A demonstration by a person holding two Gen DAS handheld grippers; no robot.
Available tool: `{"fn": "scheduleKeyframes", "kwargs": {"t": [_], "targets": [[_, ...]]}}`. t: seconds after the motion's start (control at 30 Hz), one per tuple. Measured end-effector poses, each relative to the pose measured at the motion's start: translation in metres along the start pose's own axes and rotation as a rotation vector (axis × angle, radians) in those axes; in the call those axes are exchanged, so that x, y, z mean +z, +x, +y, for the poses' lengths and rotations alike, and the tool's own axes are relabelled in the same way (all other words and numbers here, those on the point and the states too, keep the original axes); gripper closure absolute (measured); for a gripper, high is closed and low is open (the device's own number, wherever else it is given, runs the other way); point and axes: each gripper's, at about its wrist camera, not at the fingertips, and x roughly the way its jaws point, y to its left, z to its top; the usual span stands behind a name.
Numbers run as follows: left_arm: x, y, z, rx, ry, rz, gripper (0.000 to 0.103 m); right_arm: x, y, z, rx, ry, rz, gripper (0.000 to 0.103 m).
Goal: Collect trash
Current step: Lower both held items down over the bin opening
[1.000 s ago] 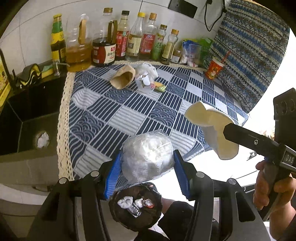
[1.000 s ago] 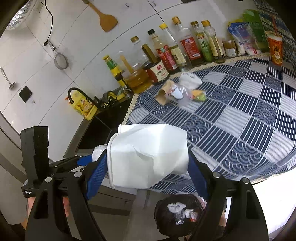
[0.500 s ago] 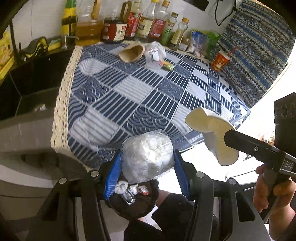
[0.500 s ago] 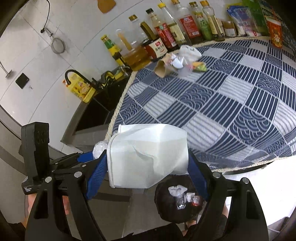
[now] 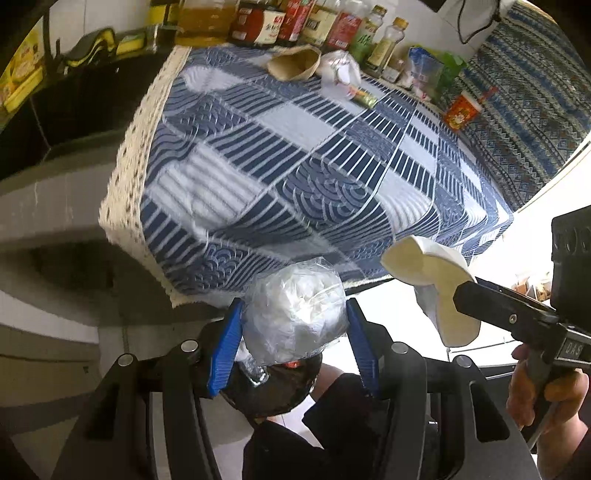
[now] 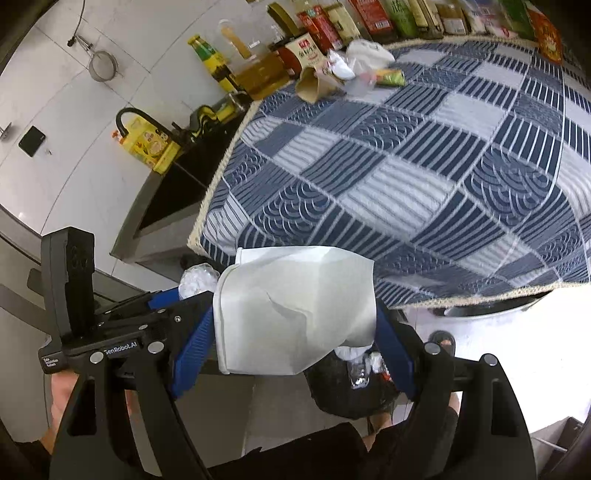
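Note:
My left gripper is shut on a crumpled clear plastic ball, held off the table edge above a black trash bin with some litter inside. My right gripper is shut on a crushed white paper cup, also off the table edge; the bin lies just below and right of it. The cup also shows in the left wrist view. More trash stays on the far side of the table: a brown paper cup, white crumpled wrappers and a small green packet.
A blue and white checked tablecloth covers the table. Bottles line the back wall. A red cup with a straw stands at the far right. A black sink lies left of the table. The person's legs are below.
Both grippers have moved back off the table and lowered toward the bin, keeping their loads. The table now looks farther away and the bin sits closer under the left gripper.

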Motion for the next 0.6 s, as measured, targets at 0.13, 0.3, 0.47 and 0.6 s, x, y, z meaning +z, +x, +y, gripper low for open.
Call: {"fn": "scheduleKeyframes", "kwargs": {"t": [0.13,0.3,0.47,0.6], "targets": [[-0.013,0.013,0.006,0.000,-0.026,0.035,0.050,-0.010,0.012,-0.007,-0.005,0.012,0.035,0.023],[-0.028,0.030,0.016,0.002,-0.069,0.080,0.050,-0.023,0.028,-0.021,-0.010,0.047,0.083,0.023],[-0.041,0.046,0.022,0.004,-0.102,0.118,0.050,-0.032,0.041,-0.033,-0.013,0.074,0.119,0.023],[-0.050,0.057,0.028,0.009,-0.122,0.148,0.050,-0.037,0.054,-0.040,-0.016,0.089,0.149,0.023]]}}
